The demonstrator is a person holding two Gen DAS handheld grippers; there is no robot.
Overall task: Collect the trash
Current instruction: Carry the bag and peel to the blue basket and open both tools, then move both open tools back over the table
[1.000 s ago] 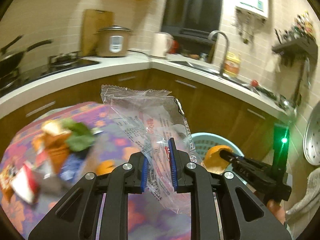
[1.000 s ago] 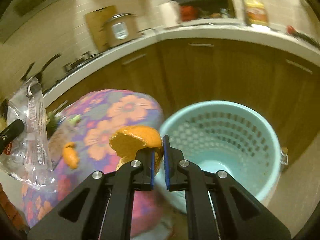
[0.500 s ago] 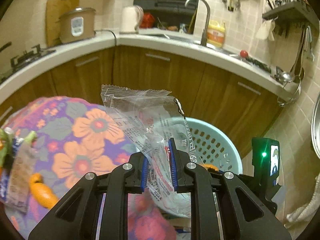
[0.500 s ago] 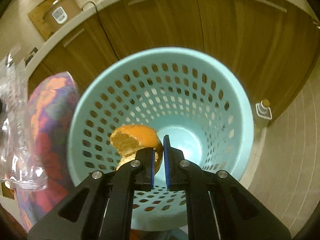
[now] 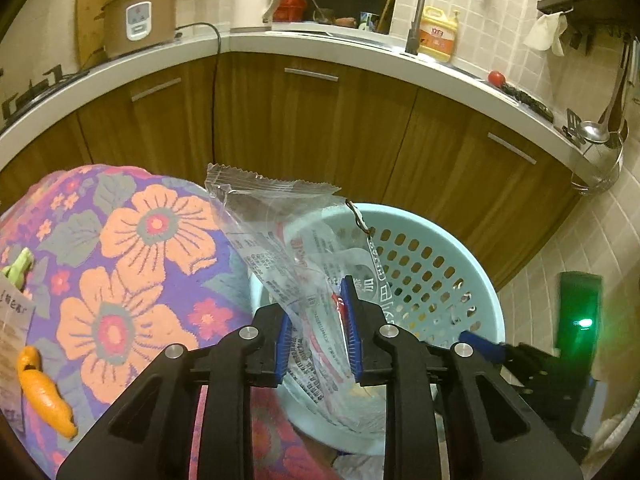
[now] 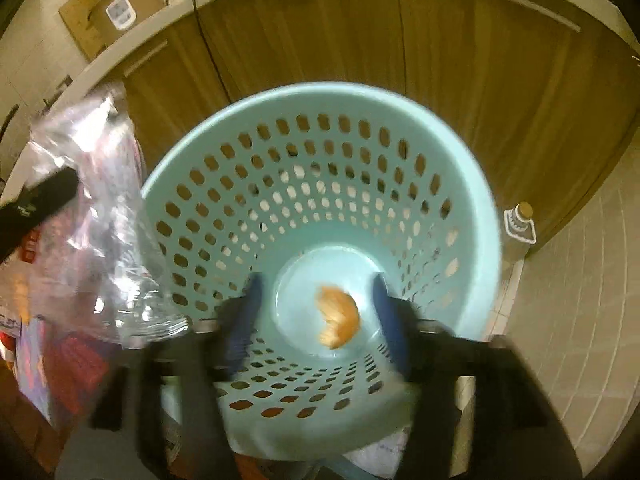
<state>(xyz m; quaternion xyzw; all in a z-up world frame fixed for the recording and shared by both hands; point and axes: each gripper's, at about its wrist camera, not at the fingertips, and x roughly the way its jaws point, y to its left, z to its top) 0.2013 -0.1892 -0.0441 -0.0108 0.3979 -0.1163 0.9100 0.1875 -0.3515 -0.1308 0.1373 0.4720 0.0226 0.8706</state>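
Observation:
My left gripper (image 5: 318, 338) is shut on a clear plastic wrapper (image 5: 288, 240) and holds it over the near rim of the light-blue perforated basket (image 5: 452, 264). My right gripper (image 6: 316, 320) is open above the basket (image 6: 280, 128). An orange peel (image 6: 338, 316) lies on the basket's floor, between the blurred fingers. The wrapper also shows in the right wrist view (image 6: 92, 208), left of the basket.
A flower-patterned cloth covers the table (image 5: 120, 280) left of the basket, with an orange peel piece (image 5: 44, 396), a paper scrap (image 5: 14, 328) and a green stem (image 5: 18, 270) on it. Wooden cabinets (image 5: 320, 128) stand behind. A small bottle (image 6: 520, 222) stands on the floor.
My right gripper opened and the orange peel dropped to the basket's floor. My left gripper moved with the wrapper closer over the basket's rim.

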